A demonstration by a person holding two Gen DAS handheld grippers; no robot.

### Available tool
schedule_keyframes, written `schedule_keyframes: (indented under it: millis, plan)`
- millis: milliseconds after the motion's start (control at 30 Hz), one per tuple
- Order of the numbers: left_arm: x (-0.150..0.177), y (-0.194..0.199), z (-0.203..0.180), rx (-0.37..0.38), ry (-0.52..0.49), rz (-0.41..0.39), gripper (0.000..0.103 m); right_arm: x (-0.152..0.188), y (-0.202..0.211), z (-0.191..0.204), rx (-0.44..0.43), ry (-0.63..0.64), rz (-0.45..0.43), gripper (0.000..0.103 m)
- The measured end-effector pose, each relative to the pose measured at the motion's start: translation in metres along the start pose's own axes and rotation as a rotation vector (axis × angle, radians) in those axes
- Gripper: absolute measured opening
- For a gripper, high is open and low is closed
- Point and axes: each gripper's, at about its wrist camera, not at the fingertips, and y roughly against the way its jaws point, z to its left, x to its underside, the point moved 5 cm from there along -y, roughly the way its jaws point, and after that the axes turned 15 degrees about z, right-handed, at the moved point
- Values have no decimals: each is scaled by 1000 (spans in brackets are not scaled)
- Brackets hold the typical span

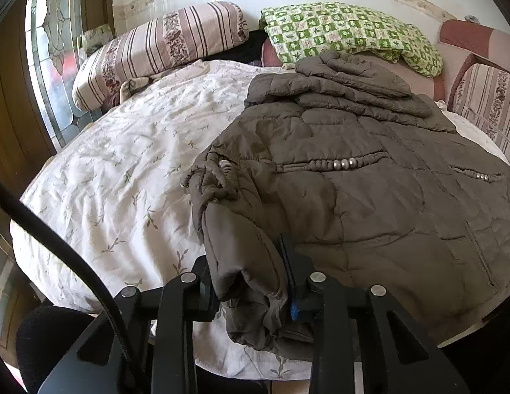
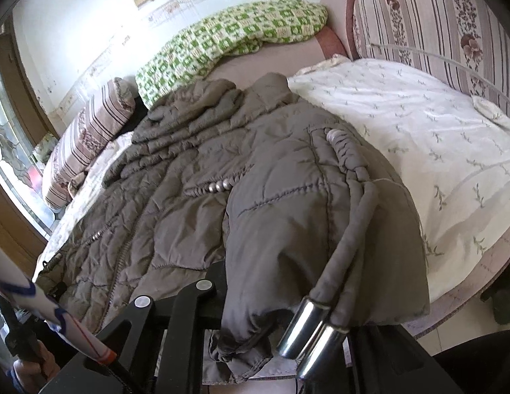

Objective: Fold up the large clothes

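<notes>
A brown quilted jacket (image 1: 353, 180) lies spread on the bed, its hood toward the far pillows and its hem toward me. My left gripper (image 1: 248, 282) is shut on the bunched near-left corner of the hem, with fabric squeezed between its black fingers (image 1: 288, 262). In the right wrist view the jacket (image 2: 189, 180) drapes over my right gripper (image 2: 255, 295), which is shut on the near-right hem corner. Only its left finger (image 2: 215, 279) shows; the other is under cloth. A drawstring with two shiny metal ends (image 2: 307, 335) hangs beside it.
A white floral sheet (image 1: 123, 164) covers the bed. A striped pillow (image 1: 156, 49) and a green checked blanket (image 1: 347, 32) lie at the far side. A stained-glass door (image 1: 48, 49) stands left. A striped headboard (image 2: 435, 16) is at the right. A hand (image 2: 28, 367) shows at lower left.
</notes>
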Motion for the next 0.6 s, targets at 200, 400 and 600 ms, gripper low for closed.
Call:
schedule_keyframes:
  millis: [200, 400, 600]
  plan:
    - [-1, 11, -1, 8, -11, -26, 25, -3, 18, 8, -14, 36, -64, 18]
    - [-6, 33, 2, 25, -13, -76, 24, -10, 38, 17, -41, 60, -103, 17]
    - [-11, 52, 7, 41, -8, -114, 24, -15, 54, 19, -58, 82, -117, 17]
